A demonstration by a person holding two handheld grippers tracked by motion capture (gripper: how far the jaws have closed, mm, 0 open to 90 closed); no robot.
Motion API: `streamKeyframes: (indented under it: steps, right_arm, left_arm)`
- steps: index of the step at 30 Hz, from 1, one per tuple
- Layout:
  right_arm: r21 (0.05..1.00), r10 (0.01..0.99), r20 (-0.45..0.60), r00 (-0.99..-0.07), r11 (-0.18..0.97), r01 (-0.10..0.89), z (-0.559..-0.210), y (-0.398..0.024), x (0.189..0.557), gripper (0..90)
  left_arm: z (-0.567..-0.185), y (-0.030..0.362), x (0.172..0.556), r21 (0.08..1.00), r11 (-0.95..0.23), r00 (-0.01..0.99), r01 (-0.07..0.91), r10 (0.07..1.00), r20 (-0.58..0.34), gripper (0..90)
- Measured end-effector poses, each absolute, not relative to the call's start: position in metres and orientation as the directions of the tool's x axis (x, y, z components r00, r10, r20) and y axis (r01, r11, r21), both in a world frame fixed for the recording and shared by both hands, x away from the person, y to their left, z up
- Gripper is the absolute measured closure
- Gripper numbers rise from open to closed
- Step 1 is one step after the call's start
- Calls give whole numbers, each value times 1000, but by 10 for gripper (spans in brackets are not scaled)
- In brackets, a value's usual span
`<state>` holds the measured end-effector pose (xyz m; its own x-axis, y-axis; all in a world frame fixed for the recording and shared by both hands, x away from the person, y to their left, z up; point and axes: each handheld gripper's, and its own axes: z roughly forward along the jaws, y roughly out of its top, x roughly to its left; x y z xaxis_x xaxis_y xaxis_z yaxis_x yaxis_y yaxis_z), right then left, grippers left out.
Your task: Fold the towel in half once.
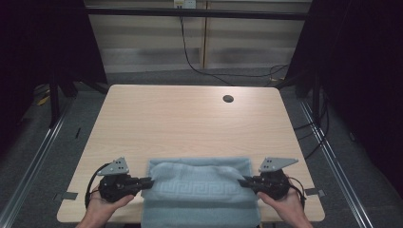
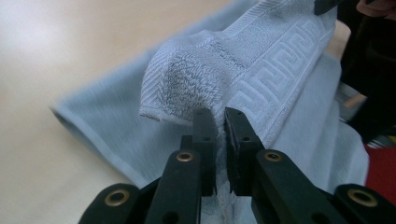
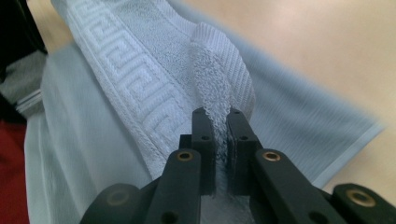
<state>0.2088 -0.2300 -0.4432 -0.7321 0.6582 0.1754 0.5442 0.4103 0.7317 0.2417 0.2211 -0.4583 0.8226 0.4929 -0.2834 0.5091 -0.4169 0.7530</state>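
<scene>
Pale blue terry towel w/ a white key-pattern band (image 1: 202, 190) lies at the near edge of the light wood surface (image 1: 190, 118), its front part hanging over that edge. Left gripper (image 1: 148, 181) & right gripper (image 1: 242, 181) each have jaws pinched tight on a fold of its cloth at opposite sides. Holding both ends probably keeps the cloth taut & even for a fold across the surface.
</scene>
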Motion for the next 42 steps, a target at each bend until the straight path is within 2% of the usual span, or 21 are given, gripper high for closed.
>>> streamKeyframes:
  steps: [2,4,5,9,14,18,23,26,28,30,33,37,42]
  right_arm:
    - [709,658,215,-722,404,579,-460,-229,205,846]
    - [665,661,198,-724,451,595,-473,-223,202,845]
    - [661,663,200,-721,452,599,-476,-222,201,845]
    - [637,674,206,-710,458,620,-486,-219,201,850]
    - [645,675,220,-705,441,623,-491,-220,209,853]
    - [653,680,213,-702,436,620,-492,-220,221,854]
    - [659,707,151,-691,449,603,-492,-214,249,855]
    - [654,728,92,-679,471,593,-491,-207,276,855]
    - [653,735,90,-672,466,597,-492,-203,294,856]
    - [647,746,95,-660,457,610,-491,-199,310,855]
    - [645,755,110,-646,440,625,-492,-196,330,855]
    - [642,768,103,-632,434,632,-492,-192,354,855]
    - [649,792,101,-602,406,643,-494,-190,385,855]
  left_arm:
    - [-470,220,237,728,-433,815,532,494,-302,839]
    - [-478,217,230,712,-467,824,524,490,-285,838]
    - [-483,216,226,699,-470,820,539,484,-306,838]
    - [-493,213,222,670,-514,824,536,490,-283,835]
    - [-494,209,238,693,-535,841,484,504,-198,839]
    - [-496,207,262,692,-519,829,502,518,-213,841]
    - [-498,209,296,686,-473,794,553,547,-263,843]
    - [-496,205,321,683,-484,779,546,593,-203,843]
    - [-496,204,339,682,-469,757,561,625,-193,843]
    - [-499,209,357,687,-430,733,586,642,-224,844]
    - [-499,210,381,690,-422,717,588,667,-204,844]
    - [-497,205,399,681,-444,706,582,691,-153,844]
    - [-500,208,418,693,-378,658,614,730,-185,843]
